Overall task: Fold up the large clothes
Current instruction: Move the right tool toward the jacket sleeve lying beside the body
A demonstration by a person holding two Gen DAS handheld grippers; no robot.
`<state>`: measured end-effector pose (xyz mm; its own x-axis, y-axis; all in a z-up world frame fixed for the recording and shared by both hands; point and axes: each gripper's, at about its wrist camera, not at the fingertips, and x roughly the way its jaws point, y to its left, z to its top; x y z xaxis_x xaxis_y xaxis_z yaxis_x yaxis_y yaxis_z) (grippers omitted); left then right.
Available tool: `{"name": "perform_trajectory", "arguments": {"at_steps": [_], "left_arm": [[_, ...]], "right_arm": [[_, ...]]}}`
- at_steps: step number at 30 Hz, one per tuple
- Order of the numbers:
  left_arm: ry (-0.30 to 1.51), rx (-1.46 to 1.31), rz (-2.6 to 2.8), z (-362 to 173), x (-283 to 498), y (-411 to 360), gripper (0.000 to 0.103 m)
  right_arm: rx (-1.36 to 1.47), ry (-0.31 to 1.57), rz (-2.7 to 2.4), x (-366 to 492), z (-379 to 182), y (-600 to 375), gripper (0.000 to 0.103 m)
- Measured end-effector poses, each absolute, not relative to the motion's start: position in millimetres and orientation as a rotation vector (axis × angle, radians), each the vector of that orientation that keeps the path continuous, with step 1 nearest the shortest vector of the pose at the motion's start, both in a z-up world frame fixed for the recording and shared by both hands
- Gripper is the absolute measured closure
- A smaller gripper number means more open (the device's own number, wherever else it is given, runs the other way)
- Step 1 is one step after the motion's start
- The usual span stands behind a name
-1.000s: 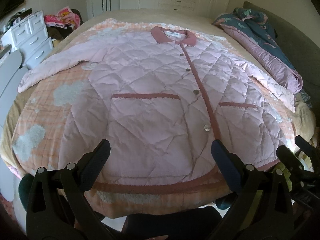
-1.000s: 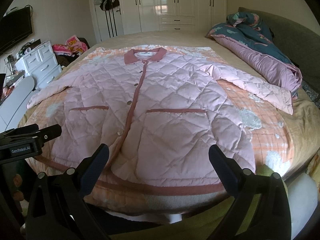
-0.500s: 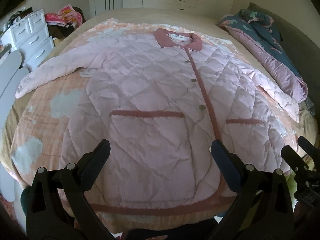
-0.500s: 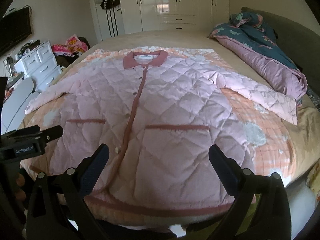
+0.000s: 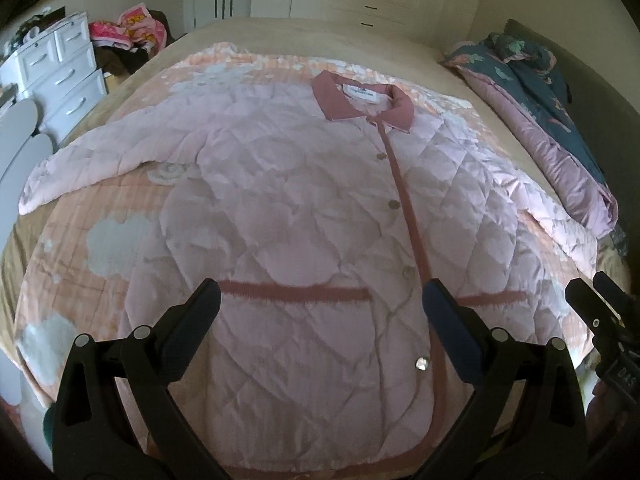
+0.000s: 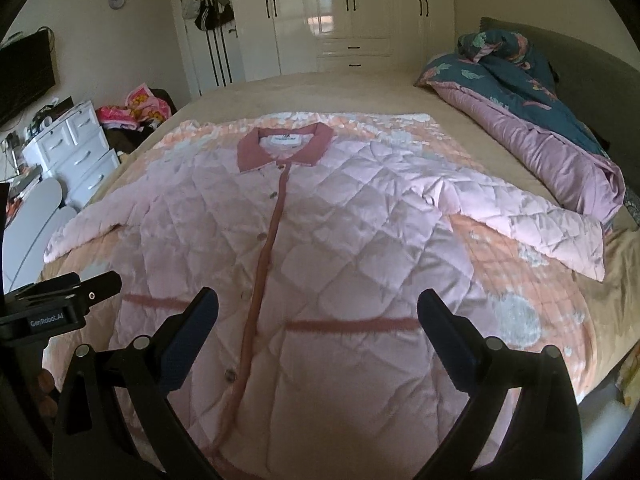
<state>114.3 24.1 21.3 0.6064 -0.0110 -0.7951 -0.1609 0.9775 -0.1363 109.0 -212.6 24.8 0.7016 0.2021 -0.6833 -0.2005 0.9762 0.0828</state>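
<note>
A large pink quilted jacket with a dark rose collar, placket and pocket bands lies flat and buttoned on the bed, both sleeves spread outward. My left gripper hovers open over its lower left half, above the pocket band. Over the lower right half my right gripper stands open too, holding nothing. The right gripper's fingers show at the left wrist view's right edge, and the left gripper's fingers at the right wrist view's left edge.
An orange patterned blanket lies under the jacket on the beige bed. A rolled teal and mauve duvet fills the bed's right side. White drawers and piled clothes stand left; wardrobes line the back wall.
Both grippers have moved forward over the jacket from beyond its hem; the hem now sits under the fingers. Both stay open.
</note>
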Motion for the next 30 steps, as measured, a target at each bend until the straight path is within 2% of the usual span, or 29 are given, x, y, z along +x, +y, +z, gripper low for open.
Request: {"name": "perform_trajectory", "arguments": {"at_steps": [15,30], "left_arm": [[0.919,-0.189,0.074,36,185,17,0.008],[0.933,-0.2,0.024,27,269,-8,0.008]], "right_arm": [[0.056,0.772,0.17,178,32,-228,0.004],[0.146,0.786,0.025,254,18,-281,0.004]]}}
